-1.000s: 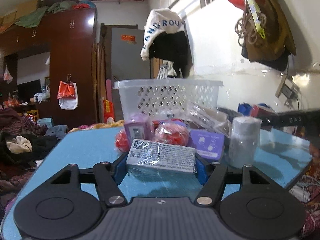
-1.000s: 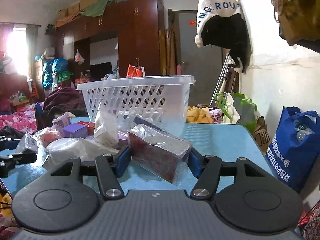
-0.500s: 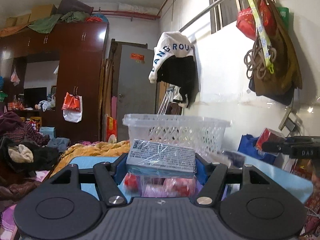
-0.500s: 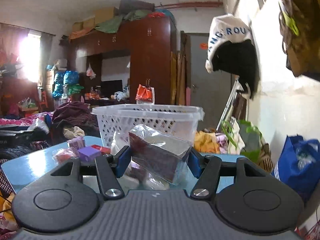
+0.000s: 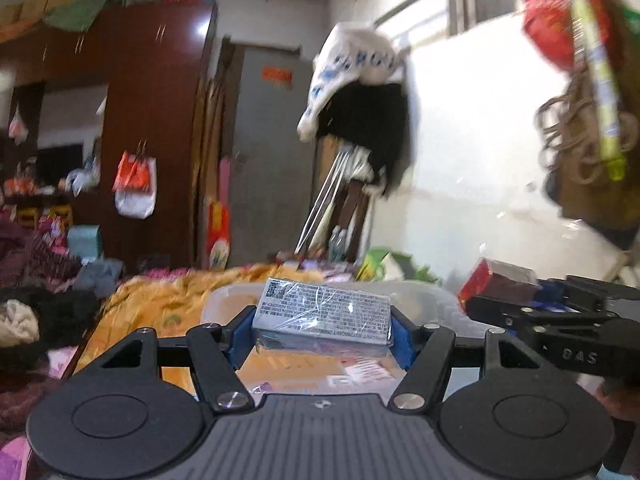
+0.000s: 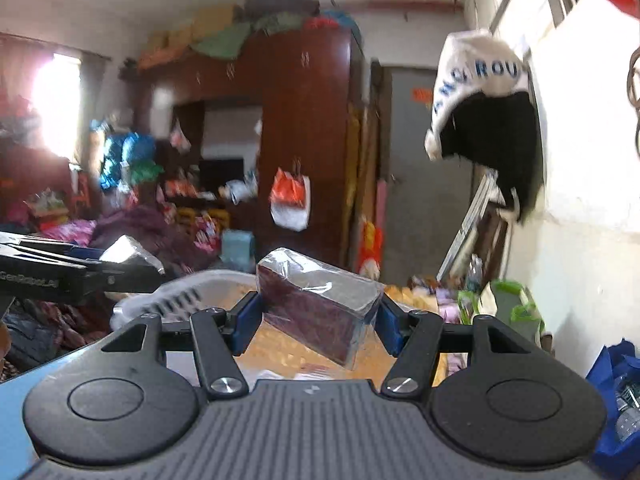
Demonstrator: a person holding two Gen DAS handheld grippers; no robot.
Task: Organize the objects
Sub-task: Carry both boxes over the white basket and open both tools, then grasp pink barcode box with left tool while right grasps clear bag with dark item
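Grey box (image 5: 323,316): glossy crinkled film wrap. Maroon box (image 6: 316,314): same film. Basket (image 5: 432,304): translucent white plastic. Wardrobe (image 6: 308,128): glossy dark wood.

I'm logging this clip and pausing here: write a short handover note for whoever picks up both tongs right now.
Left tongs: shut on the grey labelled box, held level over the white basket.
Right tongs: shut on the dark red wrapped box, tilted, also above the basket rim.
Done: both boxes are lifted and brought to the basket, which already holds some packets.
Left: lower and release each box into the basket, one at a time, since the tongs are close together. What remains on the blue table is out of view.
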